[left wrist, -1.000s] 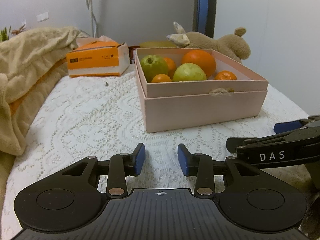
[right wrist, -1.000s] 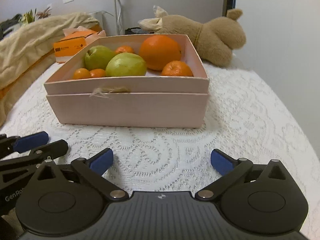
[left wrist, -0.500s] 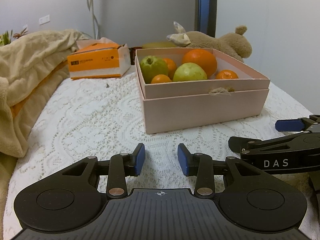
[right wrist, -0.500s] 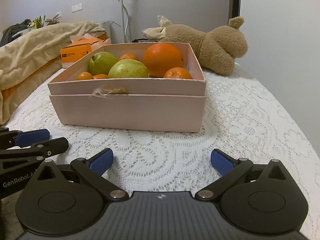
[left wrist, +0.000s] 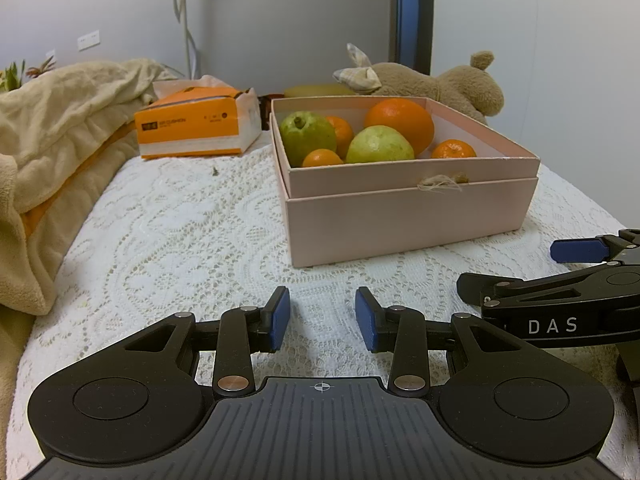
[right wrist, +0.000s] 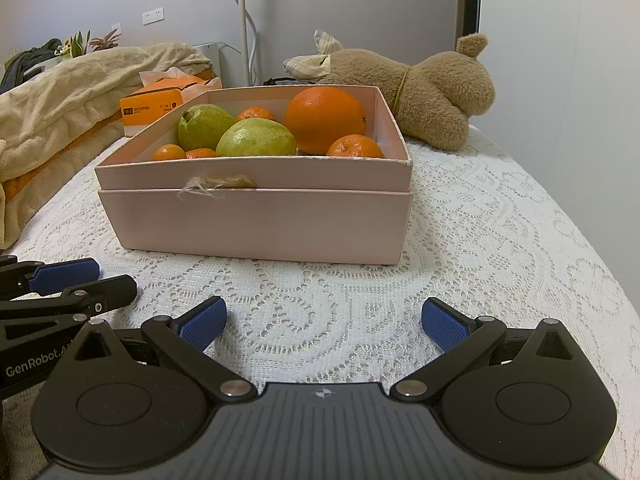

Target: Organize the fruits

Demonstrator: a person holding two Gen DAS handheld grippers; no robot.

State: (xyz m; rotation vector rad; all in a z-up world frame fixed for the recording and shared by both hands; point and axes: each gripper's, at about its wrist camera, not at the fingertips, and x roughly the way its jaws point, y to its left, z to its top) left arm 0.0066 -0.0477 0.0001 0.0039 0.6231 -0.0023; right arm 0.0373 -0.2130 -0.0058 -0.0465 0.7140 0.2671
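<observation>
Change since earlier: both views now sit a little lower and flatter on the pink box, which shows lower in each picture than a second ago; neither pair of fingers has changed its gap, and no fruit has shifted.

Left wrist, fingers: left gripper (left wrist: 322, 316) stands part open with nothing between its blue pads, hovering over the white lace bed cover (left wrist: 168, 240).
Left wrist, fruit: square pale-pink cardboard box (left wrist: 408, 216) lies at about one o'clock from the fingers, well apart. Inside sit a dark green pear (left wrist: 306, 136), a lighter green pear (left wrist: 378, 146), a large round orange (left wrist: 400, 122) and small mandarins (left wrist: 453, 149).
Left wrist, surroundings: orange tissue box (left wrist: 192, 128) at eleven o'clock, beige blanket (left wrist: 52, 136) at nine to ten, brown plush toy (left wrist: 448, 88) behind the box.

Right wrist, fingers: right gripper (right wrist: 324, 322) stands wide open and empty.
Right wrist, fruit: the box is dead ahead at twelve o'clock, its near wall broadside to the fingers, a frayed twine tie (right wrist: 212, 186) on it.
Right wrist, key relation: this hand looks squarer to the box, with the nearest mandarin at its front right corner.
Right wrist, obstacles: only the raised box wall stands between fingers and fruit; the left gripper lies at nine o'clock, clear of that line.
</observation>
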